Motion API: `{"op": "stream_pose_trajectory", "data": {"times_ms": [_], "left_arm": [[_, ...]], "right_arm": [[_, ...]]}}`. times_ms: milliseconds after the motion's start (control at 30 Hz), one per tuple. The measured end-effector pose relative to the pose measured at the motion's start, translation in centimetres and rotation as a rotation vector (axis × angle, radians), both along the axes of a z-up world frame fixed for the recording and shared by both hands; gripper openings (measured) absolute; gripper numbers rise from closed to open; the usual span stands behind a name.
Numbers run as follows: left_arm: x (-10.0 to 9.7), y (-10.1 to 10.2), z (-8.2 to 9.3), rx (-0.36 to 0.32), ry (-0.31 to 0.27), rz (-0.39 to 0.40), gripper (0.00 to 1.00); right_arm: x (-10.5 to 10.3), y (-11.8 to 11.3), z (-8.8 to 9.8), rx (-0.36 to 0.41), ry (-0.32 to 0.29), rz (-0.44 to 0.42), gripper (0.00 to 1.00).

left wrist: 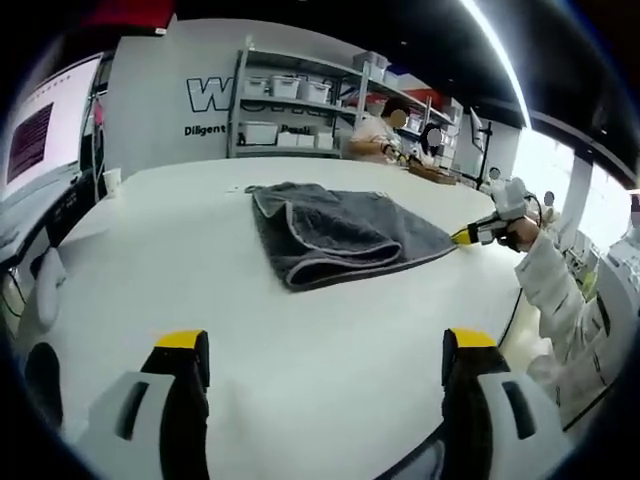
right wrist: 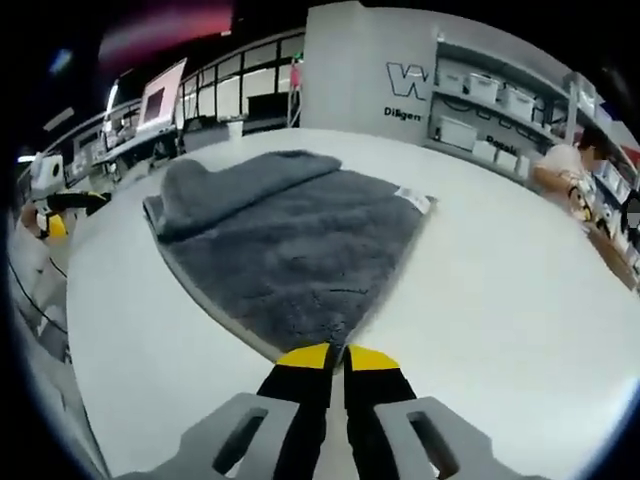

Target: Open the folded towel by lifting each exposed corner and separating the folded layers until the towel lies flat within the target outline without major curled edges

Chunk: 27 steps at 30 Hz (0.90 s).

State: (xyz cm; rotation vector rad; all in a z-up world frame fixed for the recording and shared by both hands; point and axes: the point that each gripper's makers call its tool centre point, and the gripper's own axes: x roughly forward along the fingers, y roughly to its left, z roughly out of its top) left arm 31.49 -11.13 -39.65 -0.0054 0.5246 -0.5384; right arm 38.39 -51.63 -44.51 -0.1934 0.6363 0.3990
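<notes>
- Shelving with white bins (left wrist: pixel 285 88) lines the back wall, and a person sits working at the far end of the room; a broad white table (left wrist: pixel 330 330) takes up the foreground.
- On that table lies the grey towel (left wrist: pixel 335 232); it is partly opened, with one layer spread flat and a folded-over flap (right wrist: pixel 235 185) bunched along one side.
- The right gripper (right wrist: pixel 337 357) has its yellow-tipped jaws pressed together at a corner of the towel; the near edge of the cloth runs right under the tips, so I judge it is pinching that corner.
- The left gripper (left wrist: pixel 325 350) hovers well short of the towel with its jaws spread wide apart and nothing between them.
- Progress, as I judge it: roughly midway; the flap is yet to be lifted and laid out, and the edges smoothed; I can make out no target outline on the table.
- The left gripper view shows a hand (left wrist: pixel 515 232) holding the other tool at the towel's corner; the right gripper view shows the white label (right wrist: pixel 415 200) at the towel's far edge.
</notes>
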Motion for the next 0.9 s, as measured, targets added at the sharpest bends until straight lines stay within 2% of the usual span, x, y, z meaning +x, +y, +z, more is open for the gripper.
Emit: {"op": "stream_pose_trajectory", "data": {"times_ms": [900], "left_arm": [[-0.1, -0.6, 0.0, 0.003, 0.002, -0.009, 0.95]], "right_arm": [[-1.5, -4.1, -0.1, 0.006, 0.005, -0.060, 0.00]]}}
